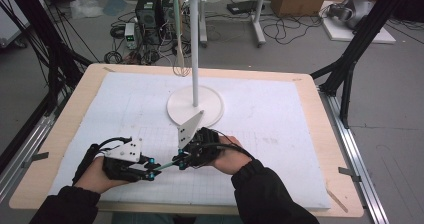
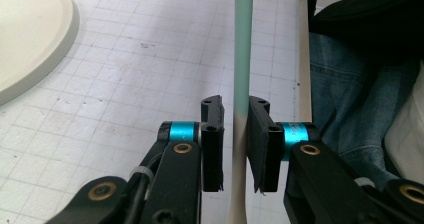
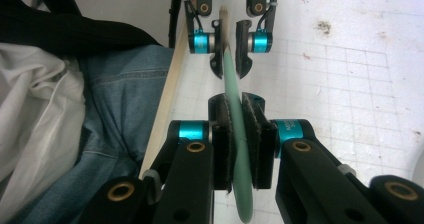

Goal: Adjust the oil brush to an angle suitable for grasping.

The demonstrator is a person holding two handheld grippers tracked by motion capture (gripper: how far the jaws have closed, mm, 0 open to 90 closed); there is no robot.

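Observation:
A spatula (image 1: 165, 167) with a mint-green blade and a pale wooden handle hangs level just above the white gridded mat (image 1: 270, 129), between both grippers. My right gripper (image 3: 239, 134) is shut on the flat green blade (image 3: 234, 84). My left gripper (image 2: 235, 139) stands around the wooden end of the handle (image 2: 243, 44); one pad lies against it and a narrow gap shows at the other. In the high view the left gripper (image 1: 154, 170) and the right gripper (image 1: 179, 163) face each other near the table's front edge.
A white stand (image 1: 195, 49) with hooks at its top rises from a round base (image 1: 212, 109) at the table's middle. A whisk (image 1: 181, 59) hangs from one hook. The front table edge (image 2: 303, 59) and the person's lap lie close by.

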